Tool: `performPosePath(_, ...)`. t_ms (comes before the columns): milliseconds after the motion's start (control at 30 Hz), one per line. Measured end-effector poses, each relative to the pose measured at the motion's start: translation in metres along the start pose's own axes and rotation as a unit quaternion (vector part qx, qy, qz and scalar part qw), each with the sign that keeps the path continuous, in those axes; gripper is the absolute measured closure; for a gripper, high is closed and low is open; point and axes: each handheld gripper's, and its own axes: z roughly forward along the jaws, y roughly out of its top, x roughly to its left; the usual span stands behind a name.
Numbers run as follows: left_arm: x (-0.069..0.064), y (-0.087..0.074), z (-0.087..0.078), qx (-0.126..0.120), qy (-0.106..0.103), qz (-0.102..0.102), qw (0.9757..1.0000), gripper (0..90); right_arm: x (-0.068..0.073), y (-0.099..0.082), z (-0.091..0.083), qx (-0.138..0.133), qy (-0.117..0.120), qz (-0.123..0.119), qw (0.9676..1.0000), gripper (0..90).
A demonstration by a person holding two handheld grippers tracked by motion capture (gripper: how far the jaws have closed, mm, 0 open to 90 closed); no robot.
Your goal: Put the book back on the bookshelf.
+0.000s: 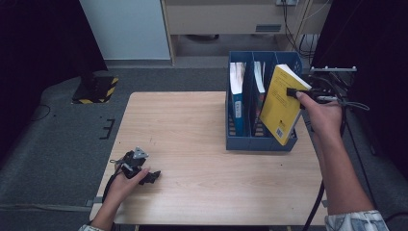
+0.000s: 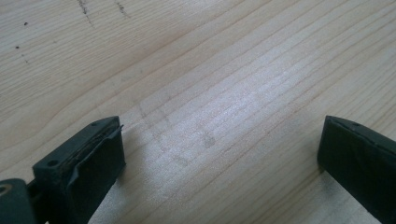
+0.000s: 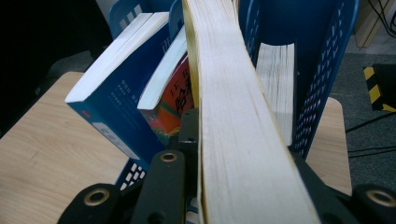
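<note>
On the pale wooden table (image 1: pixel 192 144), the right gripper (image 1: pixel 294 92) pinched the yellow book (image 1: pixel 281 103), tilted half inside the blue file rack (image 1: pixel 262 143) beside two shelved books, seating unfinished, while the left gripper (image 1: pixel 144 174) rested spread wide.

The right gripper (image 1: pixel 294 92) clamps a yellow book (image 1: pixel 281 103), tilted over the rightmost bay of a blue file rack (image 1: pixel 260 143) on the worktop (image 1: pixel 192 134). Two other books (image 1: pixel 237 91) stand in the rack's left bays. The left gripper (image 1: pixel 137 166) rests near the worktop's front left corner.
</note>
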Motion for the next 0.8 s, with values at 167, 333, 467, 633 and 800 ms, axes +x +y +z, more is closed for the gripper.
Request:
performPosePath(167, 0.0, 0.0, 0.0, 0.001, 0.0, 0.001, 1.0, 0.0, 0.002, 0.004, 0.011, -0.003, -0.01, 0.01, 0.9999, 75.1)
performPosePath(333, 0.0, 0.0, 0.0, 0.001, -0.001, 0.001, 1.0, 0.0, 0.005, 0.006, 0.021, -0.008, -0.019, 0.016, 0.9997, 75.1)
performPosePath(467, 0.0, 0.0, 0.0, 0.002, -0.001, 0.002, 1.0, 0.0, 0.008, 0.009, 0.029, -0.009, -0.024, 0.019, 0.9995, 75.0)
performPosePath(633, 0.0, 0.001, 0.0, 0.002, -0.001, 0.002, 1.0, 0.0, 0.009, 0.01, 0.038, -0.015, -0.032, 0.029, 0.999, 75.0)
performPosePath(800, 0.0, 0.001, 0.0, 0.002, -0.002, 0.003, 1.0, 0.0, 0.009, 0.012, 0.041, -0.023, -0.039, 0.037, 0.9983, 75.0)
